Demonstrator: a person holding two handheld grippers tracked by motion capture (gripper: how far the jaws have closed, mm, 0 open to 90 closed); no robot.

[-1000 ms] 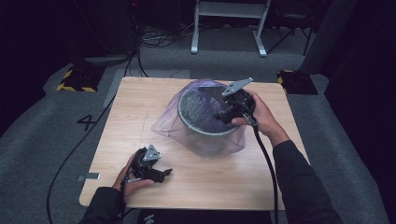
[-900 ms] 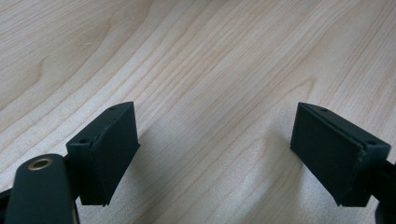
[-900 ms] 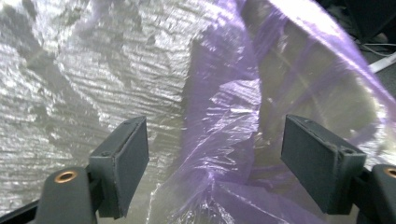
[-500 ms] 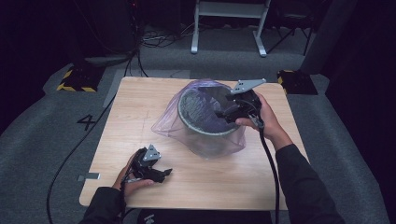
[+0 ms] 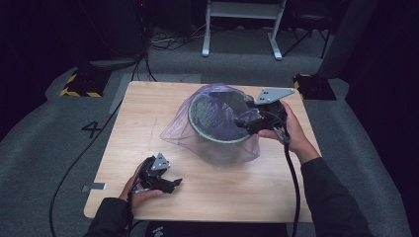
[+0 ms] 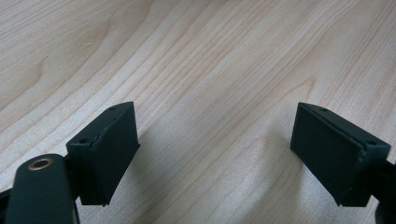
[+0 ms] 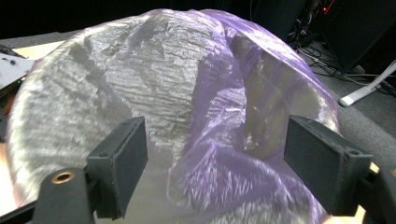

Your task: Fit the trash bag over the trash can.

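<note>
A round grey bin (image 5: pixel 197 129) stands in the middle of the wooden table (image 5: pixel 148 108), lined with a thin purple bag (image 5: pixel 178 132) that spills over its rim onto the wood. My right gripper (image 5: pixel 243 121) hovers at the bin's right rim, jaws open and pointing left into the bin. In the right gripper view the crinkled bag (image 7: pixel 154 84) lies just beyond the open right gripper (image 7: pixel 215 128), and neither pad presses on it. My left gripper (image 5: pixel 172 184) rests near the table's front left. The left gripper (image 6: pixel 215 116) stands open over bare wood.
A black cable (image 5: pixel 290 177) trails from the right gripper along the forearm. A small grey piece (image 5: pixel 94 187) sticks out at the table's front left corner. White stand legs (image 5: pixel 242 29) and yellow-black striped blocks (image 5: pixel 79 86) sit on the floor behind the table.
My right hand and gripper have drifted to the right, from over the bin's middle toward its right rim. The left gripper has stayed where it was.
</note>
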